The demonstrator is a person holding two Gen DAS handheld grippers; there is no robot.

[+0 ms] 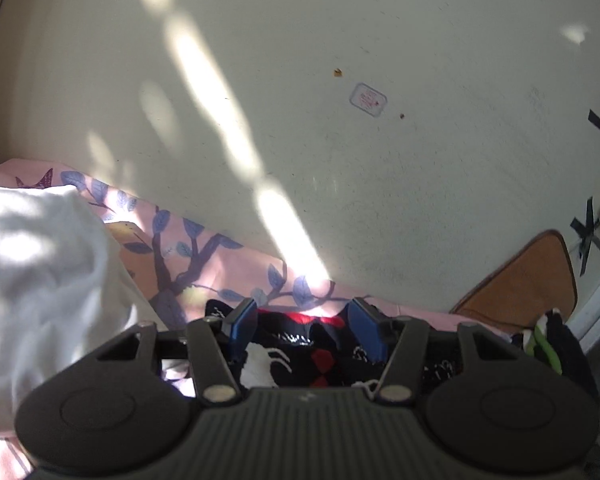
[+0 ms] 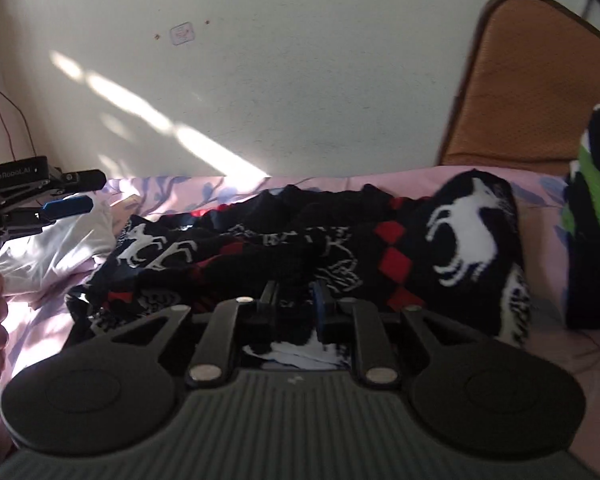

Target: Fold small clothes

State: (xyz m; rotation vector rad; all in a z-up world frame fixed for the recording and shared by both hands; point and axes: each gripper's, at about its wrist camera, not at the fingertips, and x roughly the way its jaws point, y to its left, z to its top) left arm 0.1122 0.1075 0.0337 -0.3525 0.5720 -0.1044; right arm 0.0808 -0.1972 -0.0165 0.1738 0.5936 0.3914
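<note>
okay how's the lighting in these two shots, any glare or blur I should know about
Left wrist view: a bright sun streak slants across the wall, and the white cloth is dappled and nearly washed out. Right wrist view: the black patterned sweater sits mostly in shade, sun patches fall on the pink sheet, and the right edge by the green and black garment is smeared. Both views bend towards the edges.

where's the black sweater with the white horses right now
In the right wrist view the black sweater lies crumpled mid-frame on the pink bedsheet, between the white garment on the left and the green-striped garment on the right.
</note>
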